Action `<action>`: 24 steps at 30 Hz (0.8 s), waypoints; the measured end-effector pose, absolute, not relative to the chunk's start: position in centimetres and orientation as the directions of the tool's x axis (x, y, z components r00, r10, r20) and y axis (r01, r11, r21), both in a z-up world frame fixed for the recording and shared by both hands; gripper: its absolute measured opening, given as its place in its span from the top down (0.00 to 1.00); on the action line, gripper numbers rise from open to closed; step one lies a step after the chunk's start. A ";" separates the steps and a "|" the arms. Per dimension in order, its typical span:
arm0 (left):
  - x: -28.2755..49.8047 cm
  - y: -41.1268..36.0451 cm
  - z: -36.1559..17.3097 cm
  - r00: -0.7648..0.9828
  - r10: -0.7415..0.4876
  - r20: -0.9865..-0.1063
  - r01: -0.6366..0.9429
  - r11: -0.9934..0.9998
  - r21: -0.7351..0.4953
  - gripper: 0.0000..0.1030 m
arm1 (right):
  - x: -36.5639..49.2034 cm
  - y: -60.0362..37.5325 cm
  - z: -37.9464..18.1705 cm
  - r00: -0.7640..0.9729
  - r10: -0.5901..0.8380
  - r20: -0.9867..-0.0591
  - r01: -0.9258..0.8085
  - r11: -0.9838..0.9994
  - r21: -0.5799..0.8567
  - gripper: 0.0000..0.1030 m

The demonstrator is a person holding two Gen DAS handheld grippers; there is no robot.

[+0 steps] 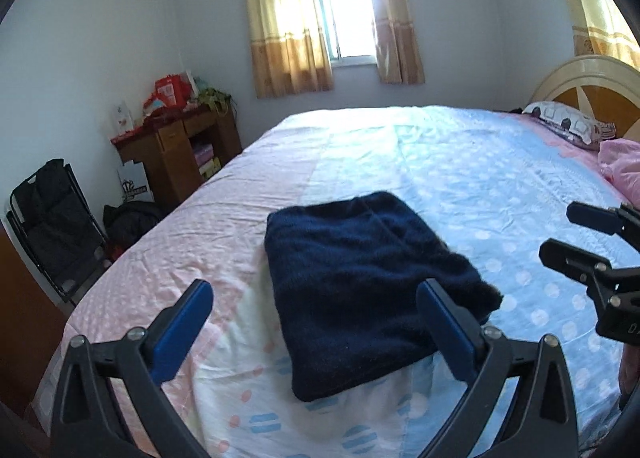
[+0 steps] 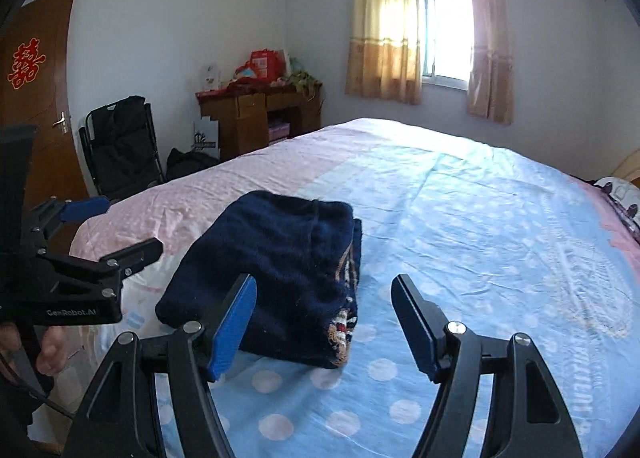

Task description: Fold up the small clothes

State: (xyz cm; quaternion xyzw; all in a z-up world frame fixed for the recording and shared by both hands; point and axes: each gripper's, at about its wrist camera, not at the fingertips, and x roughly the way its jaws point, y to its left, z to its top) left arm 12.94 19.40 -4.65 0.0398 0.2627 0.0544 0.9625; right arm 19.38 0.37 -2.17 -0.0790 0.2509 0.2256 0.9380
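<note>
A folding chair [image 2: 120, 146] and a cluttered wooden desk [image 2: 256, 118] stand against the far wall. Nearer, the left gripper [image 1: 316, 322] hangs spread wide, empty. A folded navy garment [image 1: 368, 290] lies on the bed's polka-dot sheet [image 1: 500, 186] — the right gripper [image 2: 324, 322] beside it, jaws apart, grasping nothing.
</note>
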 end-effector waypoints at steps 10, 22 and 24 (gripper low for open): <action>12.3 19.3 -4.0 0.875 0.123 -0.468 -0.096 0.992 0.081 0.00 | 18.1 -0.6 -1.0 0.802 0.384 -0.458 -0.435 0.900 -0.006 0.31; 12.0 19.1 -4.0 0.882 0.129 -0.454 -0.105 0.991 0.078 0.00 | 17.8 -1.4 -1.1 0.808 0.381 -0.450 -0.422 0.907 0.011 0.31; 11.9 19.1 -4.0 0.881 0.129 -0.456 -0.105 0.992 0.076 0.00 | 17.8 -1.4 -1.1 0.807 0.382 -0.450 -0.423 0.906 0.012 0.31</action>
